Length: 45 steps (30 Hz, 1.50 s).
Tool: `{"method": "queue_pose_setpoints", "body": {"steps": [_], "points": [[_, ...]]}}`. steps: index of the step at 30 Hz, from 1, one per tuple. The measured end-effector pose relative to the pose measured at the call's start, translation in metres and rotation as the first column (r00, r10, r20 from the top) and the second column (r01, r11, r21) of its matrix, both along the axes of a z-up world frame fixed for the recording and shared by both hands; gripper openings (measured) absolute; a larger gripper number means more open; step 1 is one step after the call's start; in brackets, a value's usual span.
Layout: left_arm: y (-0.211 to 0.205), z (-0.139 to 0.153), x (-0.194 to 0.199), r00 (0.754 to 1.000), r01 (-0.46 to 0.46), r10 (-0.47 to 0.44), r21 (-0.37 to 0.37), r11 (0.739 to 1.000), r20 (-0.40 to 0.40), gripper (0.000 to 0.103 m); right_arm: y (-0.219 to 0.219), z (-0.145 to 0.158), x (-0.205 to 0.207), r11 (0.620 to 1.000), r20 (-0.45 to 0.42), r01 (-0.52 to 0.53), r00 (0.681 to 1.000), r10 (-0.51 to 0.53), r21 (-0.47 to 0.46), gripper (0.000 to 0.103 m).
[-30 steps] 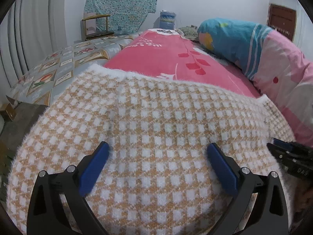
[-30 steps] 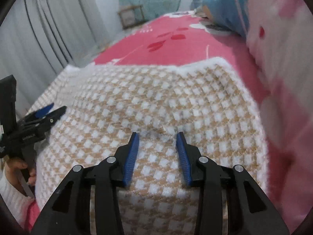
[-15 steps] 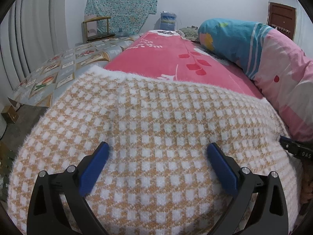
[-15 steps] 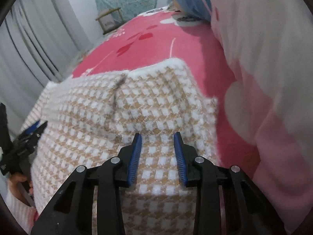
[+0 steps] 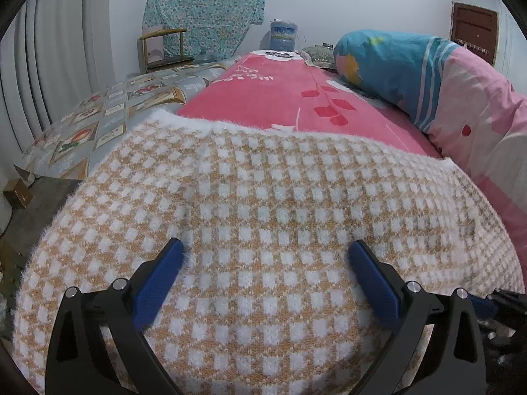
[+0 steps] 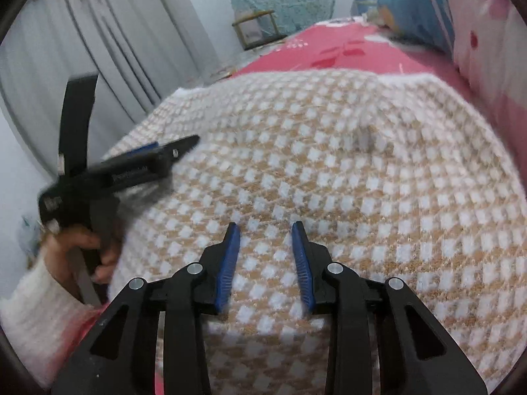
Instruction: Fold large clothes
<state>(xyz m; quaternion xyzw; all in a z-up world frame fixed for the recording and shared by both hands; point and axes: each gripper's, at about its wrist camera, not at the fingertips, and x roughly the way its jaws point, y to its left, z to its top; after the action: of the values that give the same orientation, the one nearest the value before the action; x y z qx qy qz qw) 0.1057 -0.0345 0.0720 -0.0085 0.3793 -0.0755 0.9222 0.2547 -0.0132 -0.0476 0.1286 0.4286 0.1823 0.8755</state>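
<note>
A fluffy knit garment in orange and white checks lies spread over the near end of the bed. My left gripper hovers just above its near part, jaws wide open and empty. In the right wrist view the same garment fills the frame. My right gripper hangs over its near edge with only a narrow gap between the jaws; the cloth lies below, not pinched. The left gripper shows side-on at left, held by a hand in a white sleeve. A piece of the right gripper pokes in at lower right.
A pink flowered sheet covers the bed beyond the garment. A rolled blue and pink quilt lies along the right side. A grey patterned spread lies at left, with a wooden chair, a water jug and curtains behind.
My right gripper has swept left across the garment toward the left gripper, which now looks much closer in its view, and its jaws narrowed slightly. The left gripper has stayed put.
</note>
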Motion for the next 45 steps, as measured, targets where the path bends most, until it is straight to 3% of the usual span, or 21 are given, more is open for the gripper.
{"method": "queue_pose_setpoints", "body": {"steps": [5, 7, 9, 10, 11, 12, 13, 18, 22, 23, 25, 29, 31, 32, 33, 40, 42, 45], "points": [[-0.001, 0.016, -0.008, 0.999, -0.026, 0.026, -0.012, 1.0, -0.025, 0.095, -0.003, -0.001, -0.004, 1.0, 0.034, -0.007, 0.999, 0.007, -0.009, 0.03], [-0.013, 0.03, -0.031, 0.999, 0.039, -0.037, -0.119, 0.992, 0.021, 0.095, -0.01, -0.001, -0.005, 1.0, 0.04, -0.009, 0.999, 0.01, -0.012, 0.03], [-0.023, 0.035, -0.06, 0.992, 0.115, -0.106, -0.164, 0.98, 0.064, 0.095, -0.014, -0.001, -0.003, 1.0, 0.038, -0.007, 0.999, 0.008, -0.008, 0.03], [-0.027, 0.028, -0.067, 0.989, 0.143, -0.137, -0.162, 0.976, 0.05, 0.095, -0.017, -0.002, -0.002, 1.0, 0.039, -0.008, 0.999, 0.008, -0.009, 0.03], [-0.034, 0.008, -0.069, 0.985, 0.167, -0.17, -0.131, 0.977, -0.013, 0.095, -0.019, -0.002, -0.006, 1.0, 0.04, -0.008, 0.999, 0.008, -0.009, 0.03], [-0.042, -0.008, -0.068, 0.982, 0.181, -0.184, -0.056, 0.982, -0.047, 0.096, -0.019, -0.002, -0.007, 1.0, 0.034, -0.009, 0.999, 0.01, -0.018, 0.03], [-0.042, -0.014, -0.07, 0.982, 0.189, -0.189, -0.019, 0.982, -0.022, 0.097, -0.019, -0.004, -0.003, 1.0, 0.035, -0.01, 0.999, 0.011, -0.021, 0.029], [-0.02, -0.014, -0.052, 0.972, 0.217, -0.217, -0.017, 0.976, -0.091, 0.098, -0.023, 0.001, -0.009, 0.999, 0.048, -0.01, 0.999, 0.011, -0.033, 0.029], [-0.006, -0.005, -0.046, 0.971, 0.212, -0.207, 0.036, 0.977, -0.118, 0.096, -0.031, -0.002, -0.063, 1.0, 0.054, -0.009, 0.999, 0.01, -0.013, 0.029], [-0.005, 0.0, -0.045, 0.972, 0.214, -0.209, 0.044, 0.976, -0.112, 0.091, -0.032, -0.002, -0.061, 1.0, 0.055, -0.011, 0.998, 0.011, -0.006, 0.029], [0.002, 0.017, -0.041, 0.975, 0.211, -0.208, 0.036, 0.977, -0.071, 0.087, -0.036, -0.006, -0.094, 1.0, 0.064, -0.012, 0.998, 0.012, -0.016, 0.029], [0.007, 0.039, -0.016, 0.977, 0.212, -0.212, -0.022, 0.977, -0.03, 0.087, -0.039, -0.008, -0.098, 1.0, 0.068, -0.011, 0.998, 0.012, -0.011, 0.029], [-0.013, 0.019, 0.004, 0.968, 0.228, -0.228, -0.019, 0.974, -0.106, 0.087, -0.04, -0.008, -0.101, 1.0, 0.07, -0.01, 0.997, 0.011, -0.012, 0.029], [-0.011, -0.006, 0.016, 0.961, 0.244, -0.238, 0.023, 0.97, -0.137, 0.094, -0.04, -0.009, -0.102, 1.0, 0.066, -0.011, 0.998, 0.012, -0.013, 0.029], [-0.013, -0.015, 0.019, 0.962, 0.256, -0.25, 0.046, 0.966, -0.11, 0.097, -0.039, -0.011, -0.101, 1.0, 0.06, -0.011, 0.998, 0.012, -0.019, 0.029], [0.002, -0.004, 0.031, 0.954, 0.271, -0.261, 0.055, 0.961, -0.144, 0.096, -0.041, -0.009, -0.105, 1.0, 0.078, -0.009, 0.997, 0.01, -0.012, 0.029], [0.011, 0.014, 0.036, 0.956, 0.284, -0.281, 0.018, 0.959, -0.087, 0.09, -0.042, -0.01, -0.107, 1.0, 0.081, -0.01, 0.997, 0.01, -0.007, 0.029], [0.019, 0.03, 0.049, 0.958, 0.284, -0.284, -0.017, 0.959, -0.026, 0.09, -0.043, -0.011, -0.109, 1.0, 0.081, -0.01, 0.997, 0.01, -0.007, 0.029]]}}
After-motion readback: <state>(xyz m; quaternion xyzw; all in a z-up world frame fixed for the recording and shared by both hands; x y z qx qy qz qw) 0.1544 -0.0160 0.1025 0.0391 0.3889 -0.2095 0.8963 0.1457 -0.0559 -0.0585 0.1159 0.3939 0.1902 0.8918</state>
